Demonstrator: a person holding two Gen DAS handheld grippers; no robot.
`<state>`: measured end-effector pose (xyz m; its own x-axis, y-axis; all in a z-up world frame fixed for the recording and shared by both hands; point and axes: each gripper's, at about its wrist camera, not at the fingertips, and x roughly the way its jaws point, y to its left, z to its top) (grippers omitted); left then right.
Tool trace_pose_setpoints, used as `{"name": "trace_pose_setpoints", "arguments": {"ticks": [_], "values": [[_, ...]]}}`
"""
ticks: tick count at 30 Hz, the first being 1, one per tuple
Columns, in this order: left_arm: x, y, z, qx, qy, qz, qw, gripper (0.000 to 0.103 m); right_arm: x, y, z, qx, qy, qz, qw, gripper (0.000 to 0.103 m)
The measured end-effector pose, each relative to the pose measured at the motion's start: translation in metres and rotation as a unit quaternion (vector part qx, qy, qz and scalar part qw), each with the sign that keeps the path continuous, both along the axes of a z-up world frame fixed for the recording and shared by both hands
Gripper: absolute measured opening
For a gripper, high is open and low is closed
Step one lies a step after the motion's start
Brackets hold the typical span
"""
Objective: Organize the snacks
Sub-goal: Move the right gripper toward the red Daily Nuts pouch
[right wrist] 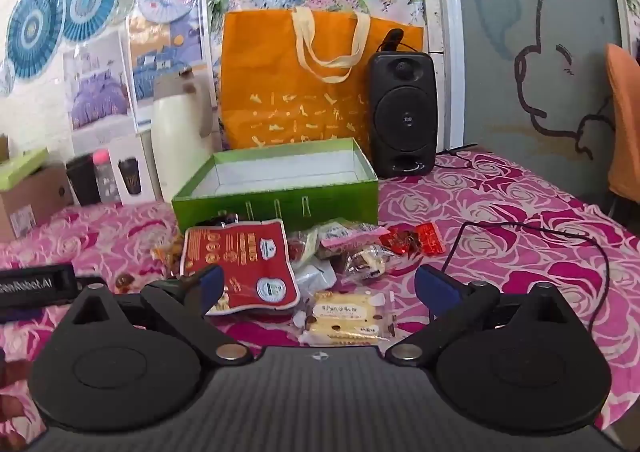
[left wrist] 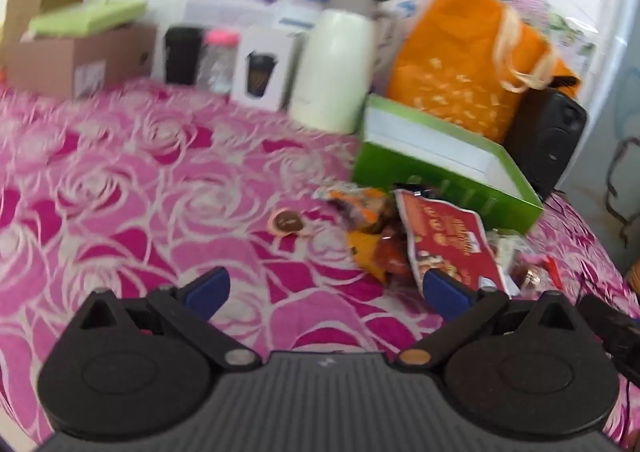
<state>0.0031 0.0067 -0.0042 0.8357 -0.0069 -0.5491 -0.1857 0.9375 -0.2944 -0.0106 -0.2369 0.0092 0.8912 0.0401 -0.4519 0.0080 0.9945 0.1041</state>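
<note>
Both grippers, left [left wrist: 326, 286] & right [right wrist: 316, 284], hang wide open w/ nothing held, near the snacks [right wrist: 280, 260] piled by the green box [right wrist: 276, 199], prob. their new home.

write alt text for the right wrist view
An open right claw hovers over a pile of wrapped snacks on a pink rose-patterned tablecloth, in front of an empty open green cardboard box. Behind stand an orange tote bag and a black speaker.
</note>
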Motion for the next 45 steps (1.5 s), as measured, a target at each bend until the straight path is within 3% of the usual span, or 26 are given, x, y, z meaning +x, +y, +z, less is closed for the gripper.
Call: {"name": "trace_pose_setpoints", "arguments": {"ticks": [4,7,9,12,15,21,33,38,45], "values": [[0.006,0.020,-0.018,-0.113,0.001,0.005,0.9936,0.103,0.000,-0.011,0.002,0.051,-0.011,0.000,0.999,0.103],[0.002,0.019,-0.025,-0.128,-0.018,0.006,0.9916,0.103,0.001,-0.010,0.001,0.047,-0.016,-0.006,0.999,0.103],[0.002,0.012,-0.022,-0.115,-0.022,0.006,0.9932,0.103,0.001,-0.007,0.001,0.018,-0.024,-0.013,0.999,0.103],[0.010,-0.003,-0.010,-0.029,0.039,-0.014,0.9987,0.103,0.001,-0.003,0.000,-0.004,-0.027,-0.010,1.000,0.103],[0.008,-0.015,-0.005,0.048,0.053,0.013,0.9974,0.103,0.004,-0.003,-0.002,0.011,-0.014,0.001,1.000,0.103],[0.003,-0.022,0.000,0.096,0.063,0.031,0.9929,0.103,0.005,0.003,-0.006,0.000,0.001,0.015,1.000,0.103],[-0.001,-0.041,-0.003,0.120,0.059,-0.010,0.9910,0.103,0.006,0.015,-0.010,-0.030,0.019,0.022,0.999,0.103],[0.000,-0.046,-0.005,0.146,0.057,-0.012,0.9876,0.103,0.006,0.016,-0.010,-0.018,0.023,0.038,0.999,0.103],[-0.001,-0.049,-0.006,0.153,0.038,-0.014,0.9873,0.103,0.003,0.016,-0.009,-0.013,0.015,0.040,0.999,0.103]]}}
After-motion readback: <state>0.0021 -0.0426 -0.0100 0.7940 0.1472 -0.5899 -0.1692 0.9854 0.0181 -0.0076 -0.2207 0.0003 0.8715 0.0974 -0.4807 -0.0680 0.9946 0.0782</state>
